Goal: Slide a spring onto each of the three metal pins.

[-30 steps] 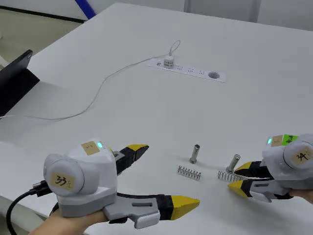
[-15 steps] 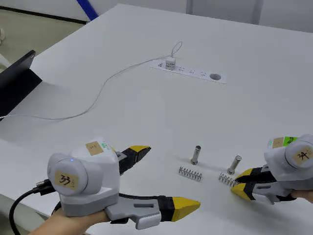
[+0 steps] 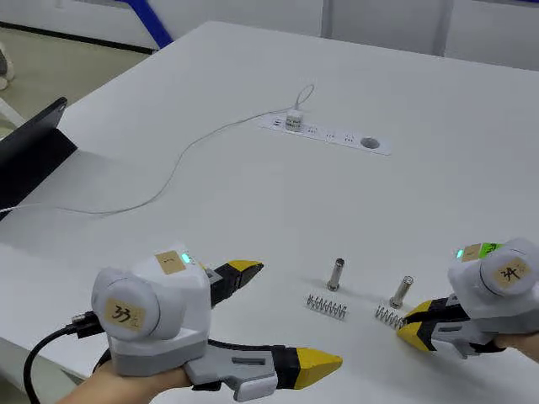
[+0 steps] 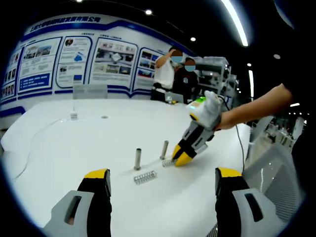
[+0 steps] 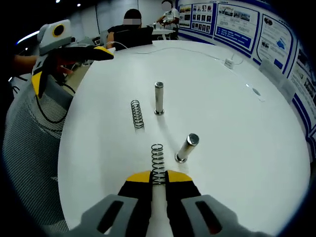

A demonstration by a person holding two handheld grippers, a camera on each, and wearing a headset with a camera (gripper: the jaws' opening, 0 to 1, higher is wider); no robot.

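**Right claw closes on the first spring**

A second ago the right gripper (image 3: 411, 326) had its yellow-tipped jaws spread either side of a spring (image 5: 157, 162) on the white table (image 3: 253, 194). Now they are pinched together on the spring's near end. The coil runs forward from the tips and passes just beside the foot of the nearer pin (image 3: 401, 291). Whether it has left the table yet I can't quite make out from here.

The left gripper (image 3: 286, 316) has not changed. Its jaws are still wide apart, holding nothing, and it hovers at the near left, well away from the work.

So the pickup looks done, but nothing has been threaded. The nearer pin and the farther pin (image 3: 336, 274) both stand bare, and a second spring (image 3: 327, 306) lies loose in front of the farther one. I count two pins and two springs on the table.

As for writing, a tan sticker (image 3: 125, 315) on the left gripper reads "33", and the one on the right gripper looks like "34". Each gripper shows a green light. The wall posters (image 4: 74, 61) carry text too small to read. A white power strip (image 3: 328, 135) lies farther back.
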